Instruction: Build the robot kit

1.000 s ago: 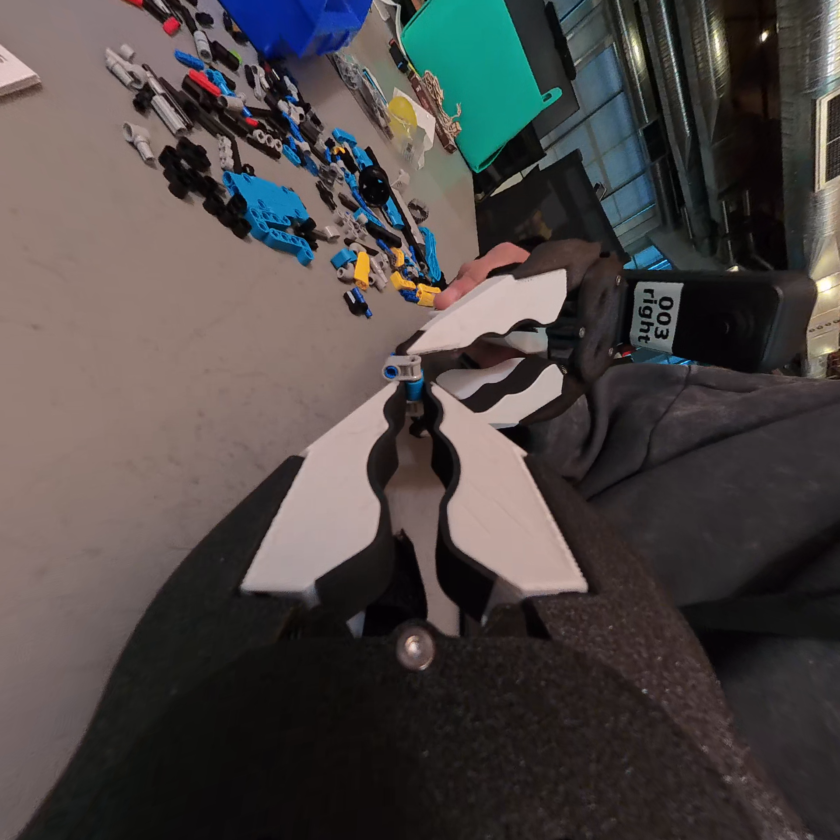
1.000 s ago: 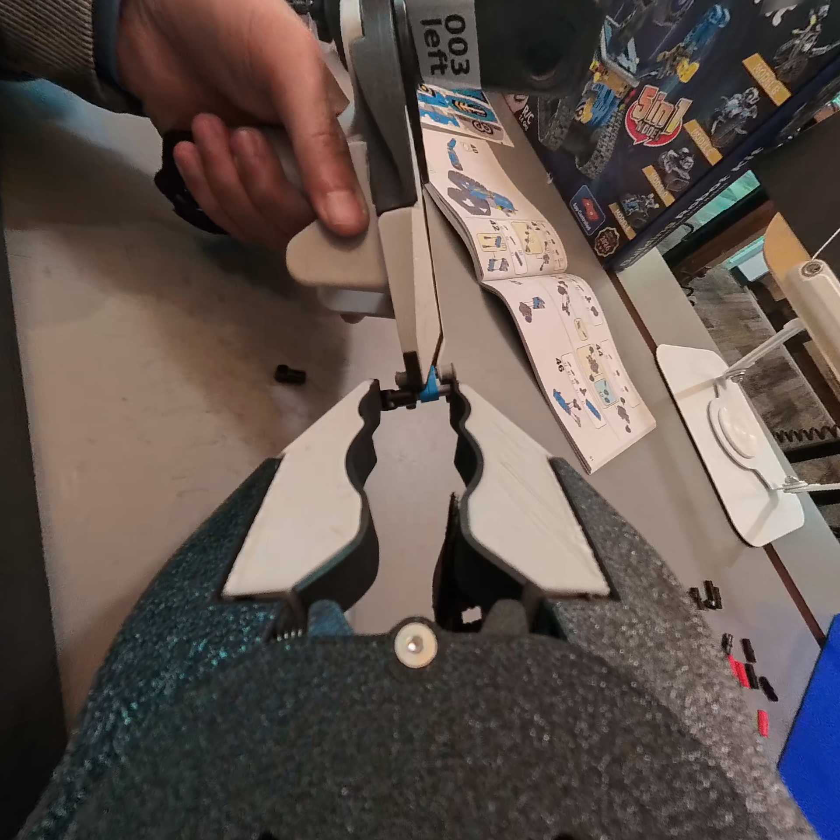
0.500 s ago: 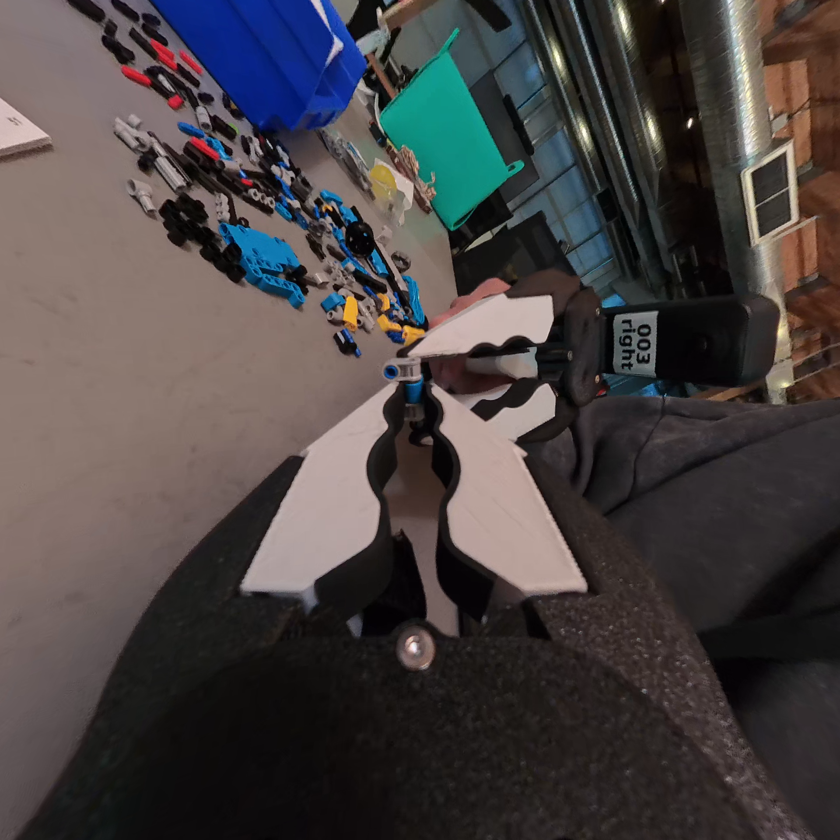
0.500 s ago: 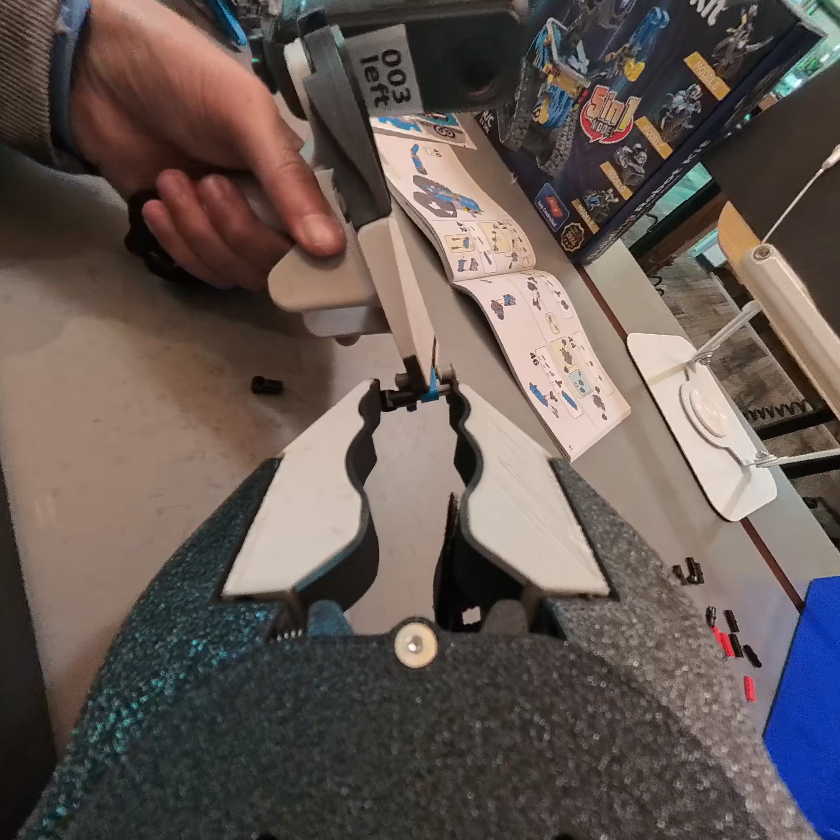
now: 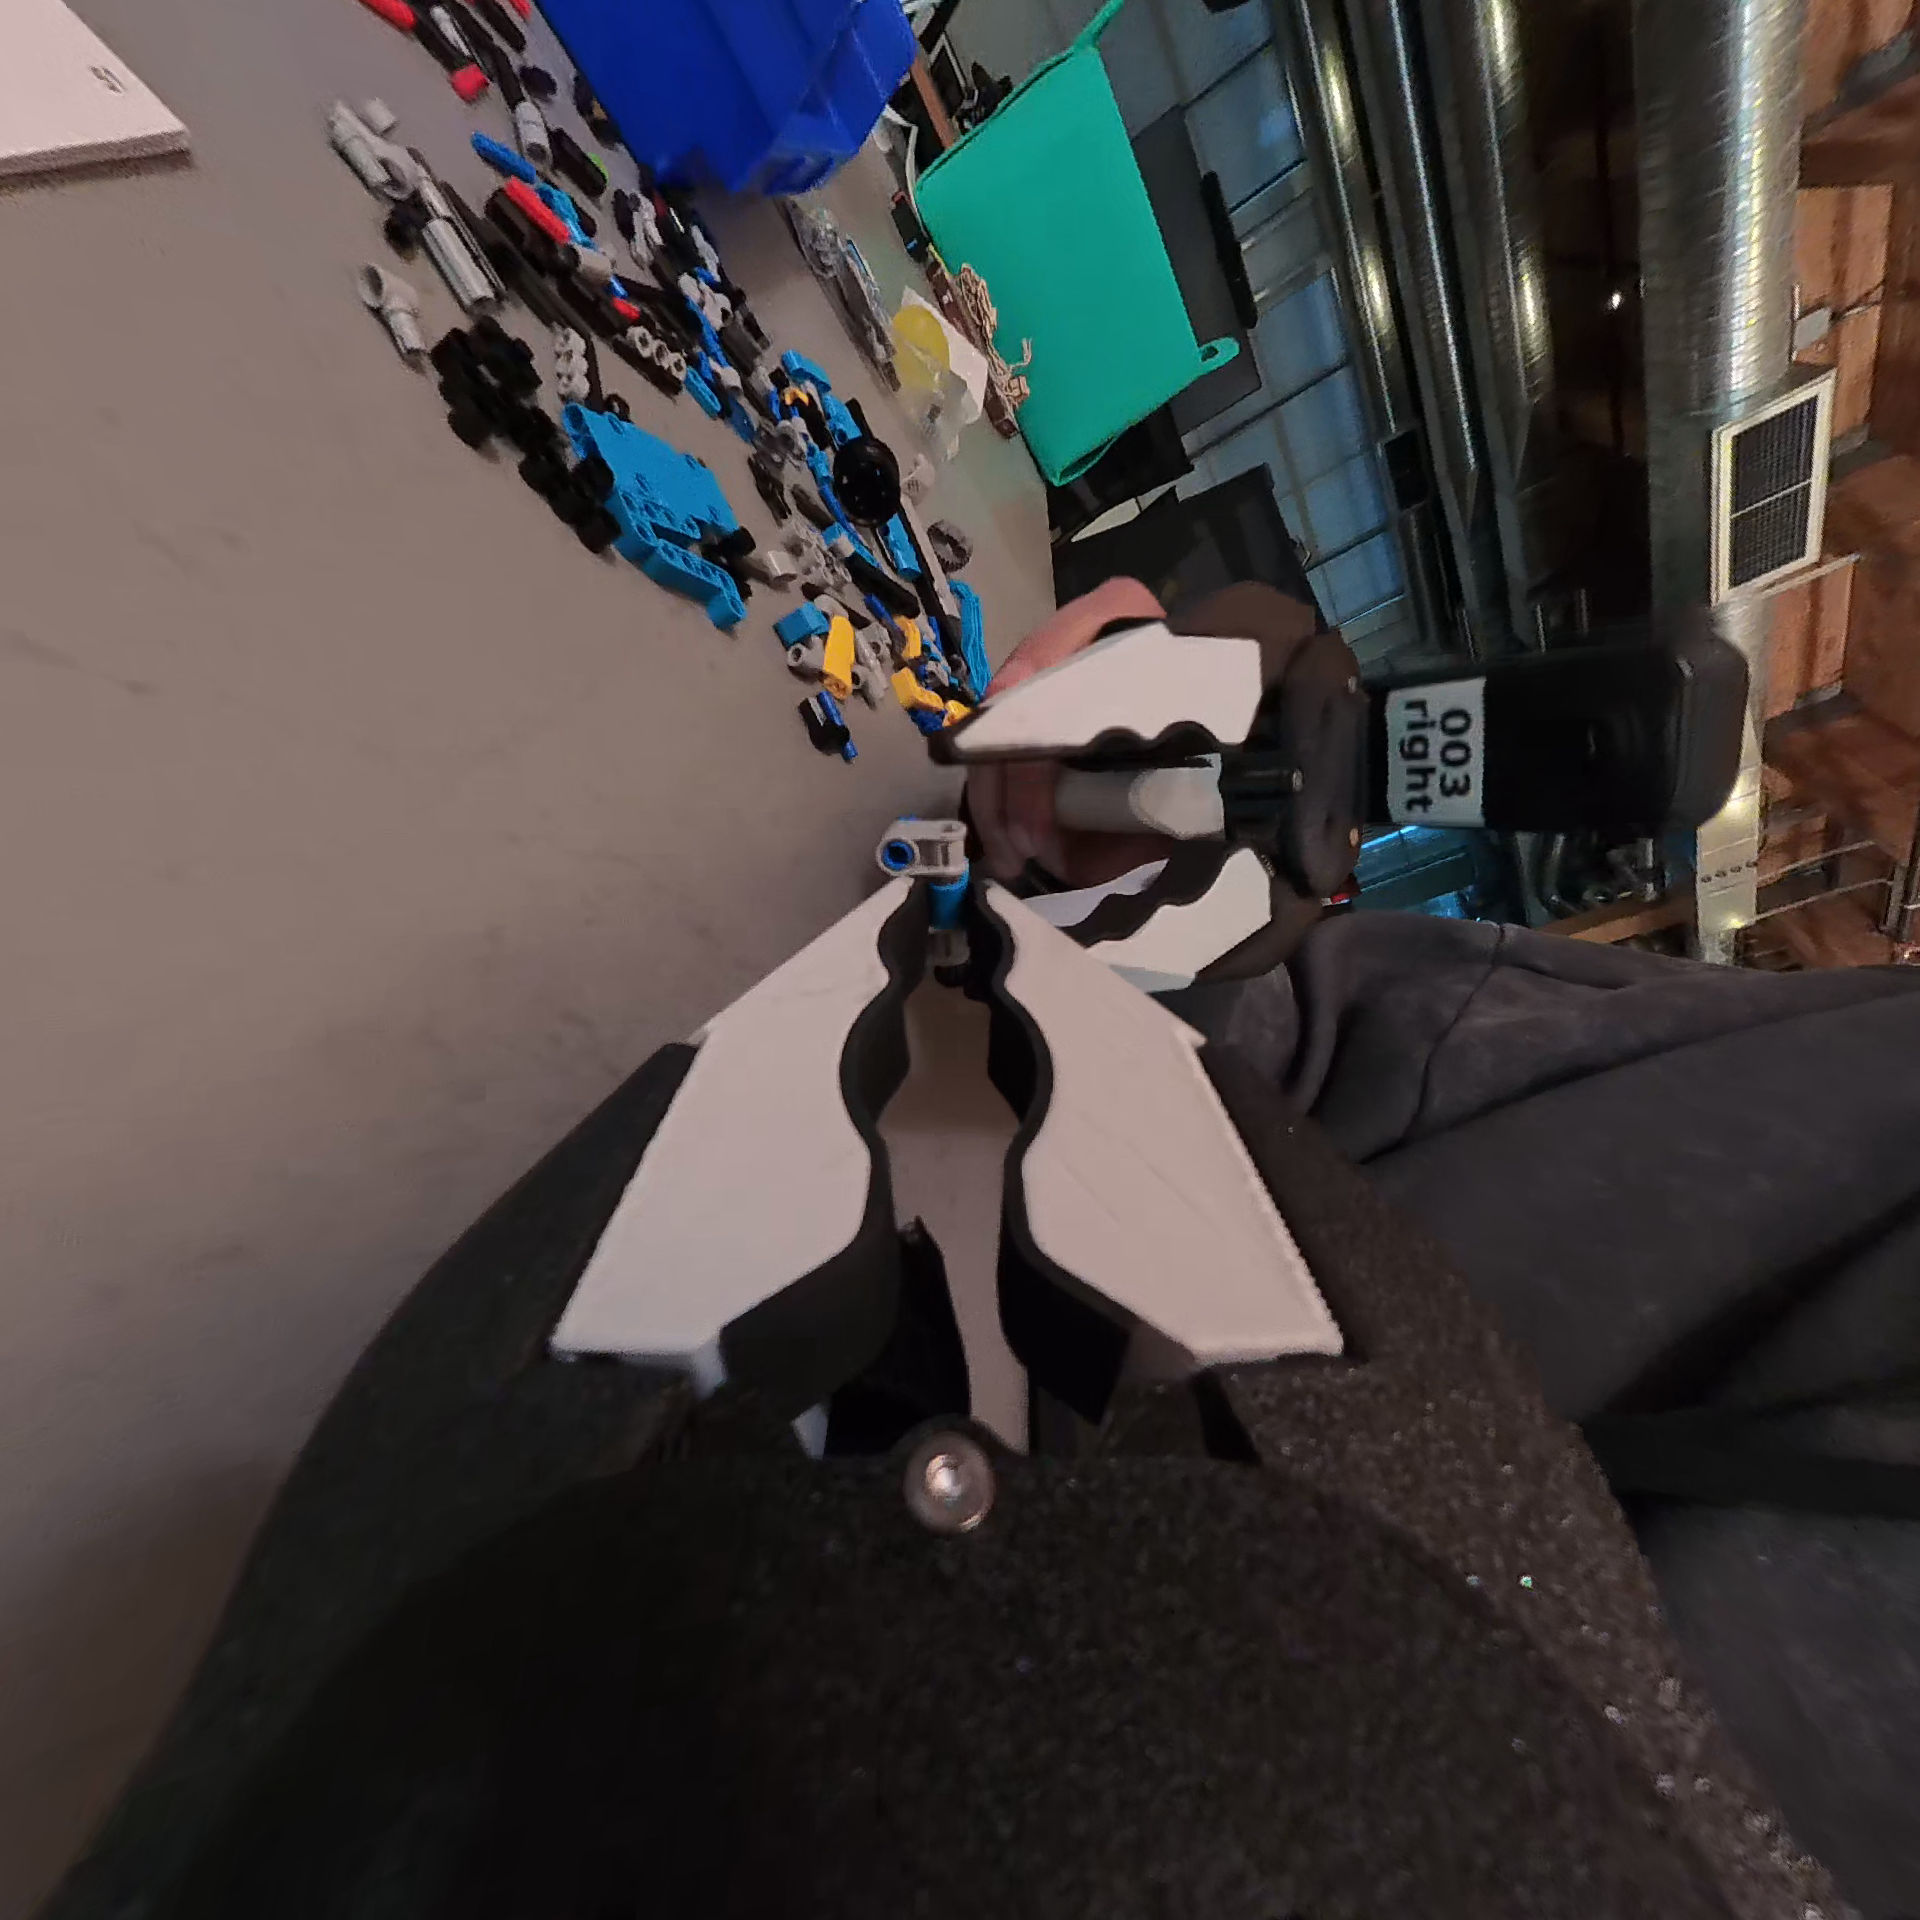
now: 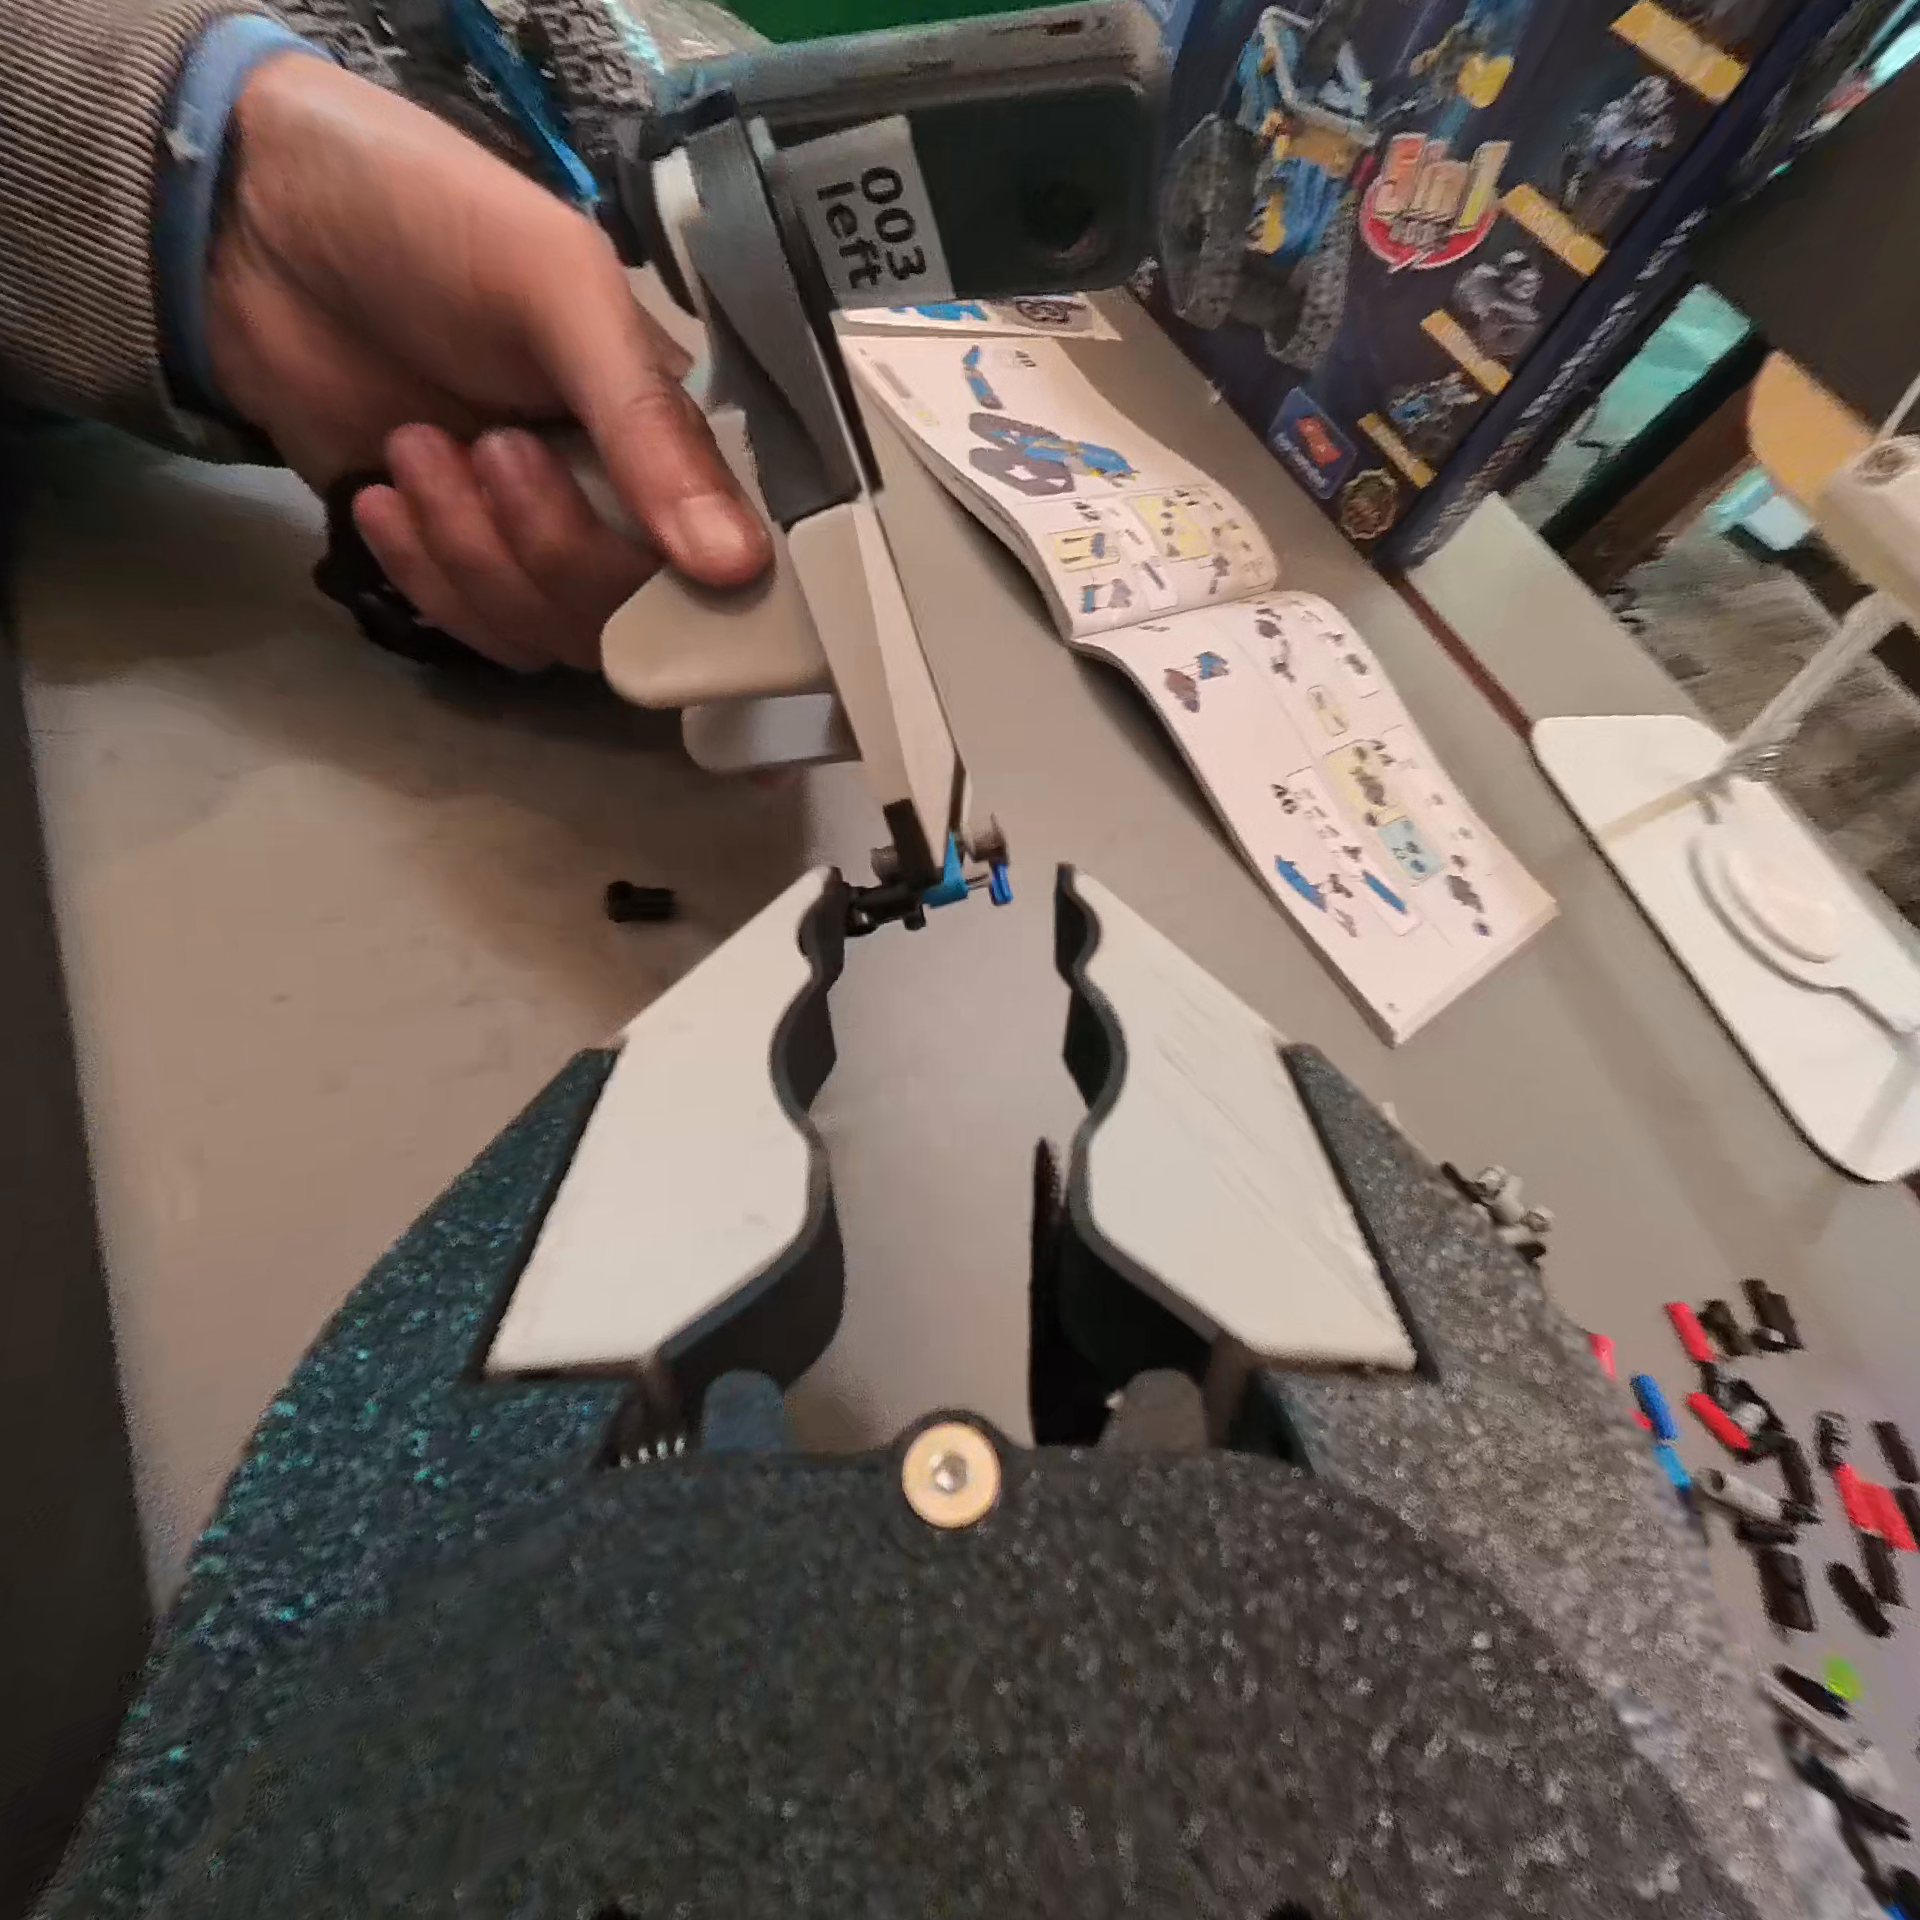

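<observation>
Left wrist view. Left tool (image 5: 948,914): 2 white plastic fingers with wavy black inner pads, closed on a small brick assembly (image 5: 935,873) of a grey rounded connector, blue pin and black stub; its lower end is hidden between the pads. Right tool (image 5: 961,821): fingers spread apart, gripping nothing, lower finger partly cut off behind the left tool. Counter (image 5: 312,831): matte grey, smooth. Loose bricks (image 5: 665,416): blue, black, grey, yellow and red plastic, scattered; the far pieces are too small to sort. Blue bin (image 5: 727,73): hard plastic, cropped at the top edge. Dark fabric sleeve (image 5: 1610,1143): soft, creased.

Right wrist view. Right tool (image 6: 940,899): open; its left tip sits just beside the assembly's black stub, contact unclear. Left tool (image 6: 930,831): seen edge-on, clamped on the assembly. Hand (image 6: 468,416): wrapped around the handle. Instruction booklet (image 6: 1195,644): glossy paper, open, flat. Printed box (image 6: 1455,208): cardboard, cropped. White stand base (image 6: 1745,935): smooth, partly cut off. Lower-right bricks are motion-blurred.
</observation>
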